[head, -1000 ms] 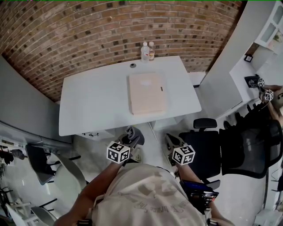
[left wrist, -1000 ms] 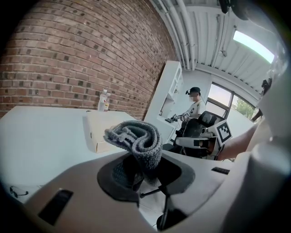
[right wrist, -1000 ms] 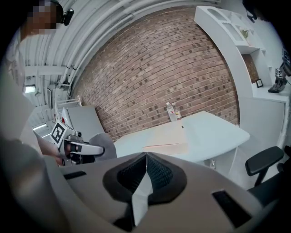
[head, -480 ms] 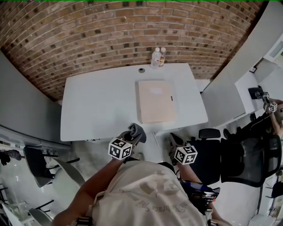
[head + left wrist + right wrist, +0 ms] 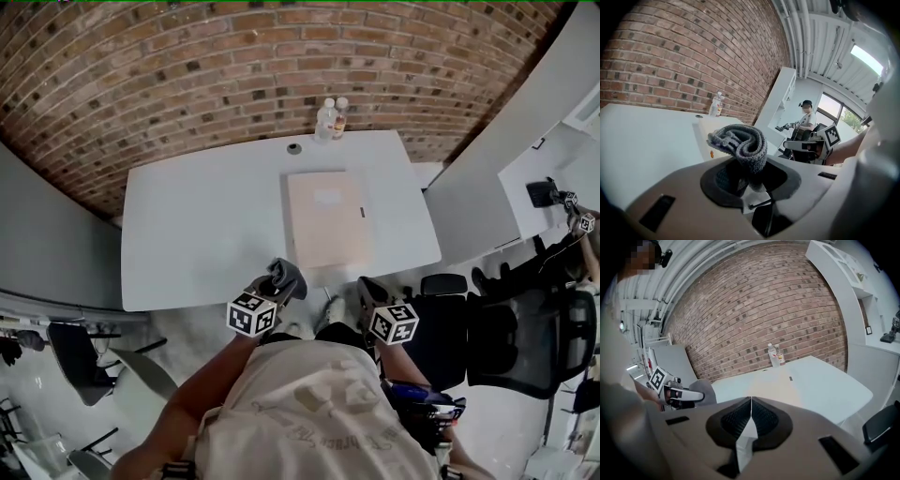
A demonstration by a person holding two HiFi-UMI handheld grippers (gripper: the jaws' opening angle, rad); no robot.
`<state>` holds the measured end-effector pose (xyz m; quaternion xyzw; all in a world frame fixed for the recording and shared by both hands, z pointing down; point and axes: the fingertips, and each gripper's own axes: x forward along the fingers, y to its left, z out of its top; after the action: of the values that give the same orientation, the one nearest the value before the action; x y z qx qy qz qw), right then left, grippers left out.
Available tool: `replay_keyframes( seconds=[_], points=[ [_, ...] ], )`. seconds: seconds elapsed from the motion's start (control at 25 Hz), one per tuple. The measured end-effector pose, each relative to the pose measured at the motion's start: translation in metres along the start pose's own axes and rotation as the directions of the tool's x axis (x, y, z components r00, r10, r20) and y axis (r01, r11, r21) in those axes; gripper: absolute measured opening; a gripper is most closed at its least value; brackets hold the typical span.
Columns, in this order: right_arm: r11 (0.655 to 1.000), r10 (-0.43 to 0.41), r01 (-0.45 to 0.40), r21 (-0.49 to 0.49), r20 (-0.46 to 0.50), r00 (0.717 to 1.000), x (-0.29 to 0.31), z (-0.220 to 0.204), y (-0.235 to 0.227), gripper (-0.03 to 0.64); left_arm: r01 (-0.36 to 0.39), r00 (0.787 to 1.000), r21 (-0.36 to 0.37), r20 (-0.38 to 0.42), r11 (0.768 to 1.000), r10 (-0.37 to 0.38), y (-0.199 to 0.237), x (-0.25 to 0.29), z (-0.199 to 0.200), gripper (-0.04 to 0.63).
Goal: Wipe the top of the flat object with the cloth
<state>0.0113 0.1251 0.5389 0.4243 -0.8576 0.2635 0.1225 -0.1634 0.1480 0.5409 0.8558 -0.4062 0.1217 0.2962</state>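
The board (image 5: 326, 218) lies flat on the counter (image 5: 202, 225), right of its middle, with its near edge just beside the counter's near edge. The cloth (image 5: 740, 140) is bunched and clamped in the left hand-held gripper (image 5: 278, 283), at 7 o'clock from the board and short of the counter, touching nothing. The right hand-held gripper (image 5: 368, 292) hangs at 5 o'clock, its jaws together on nothing.

We judge the wipe has not begun. To do it well, we would bring the cloth in over the near edge and let its loose fold, not the jaw tips, meet the top. We would press lightly and sweep overlapping lanes from 6 towards 12. The board may slide on the smooth counter, so the right hand-held gripper could steady it at the 3 o'clock edge.

Two bottles (image 5: 330, 119) stand near the far edge at 12 and a small round thing (image 5: 294, 148) at 11, so strokes should stop short there. Bare counter opens wide at 9, a narrower strip runs at 3, and a chair (image 5: 506, 328) waits at 4.
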Motion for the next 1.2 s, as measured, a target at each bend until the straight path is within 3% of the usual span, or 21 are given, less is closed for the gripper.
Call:
replay_keyframes(
  seconds=[0.24, 0.6, 1.2],
  points=[
    [0.999, 0.039, -0.038, 0.018, -0.025, 0.999, 0.036, 0.001, -0.026, 0.021, -0.051, 0.999, -0.022, -0.014, 0.998, 0.051, 0.023, 0.022, 0.01, 0.107],
    [0.994, 0.111, -0.111, -0.007, -0.04, 0.993, 0.096, 0.058, -0.078, 0.021, -0.102, 0.995, -0.047, -0.012, 0.994, 0.102, 0.049, 0.083, 0.067, 0.107],
    [0.982, 0.191, -0.191, 0.014, -0.146, 0.971, 0.174, 0.082, -0.153, 0.025, -0.195, 0.98, -0.015, -0.05, 0.981, 0.194, 0.076, 0.178, 0.146, 0.107]
  ],
)
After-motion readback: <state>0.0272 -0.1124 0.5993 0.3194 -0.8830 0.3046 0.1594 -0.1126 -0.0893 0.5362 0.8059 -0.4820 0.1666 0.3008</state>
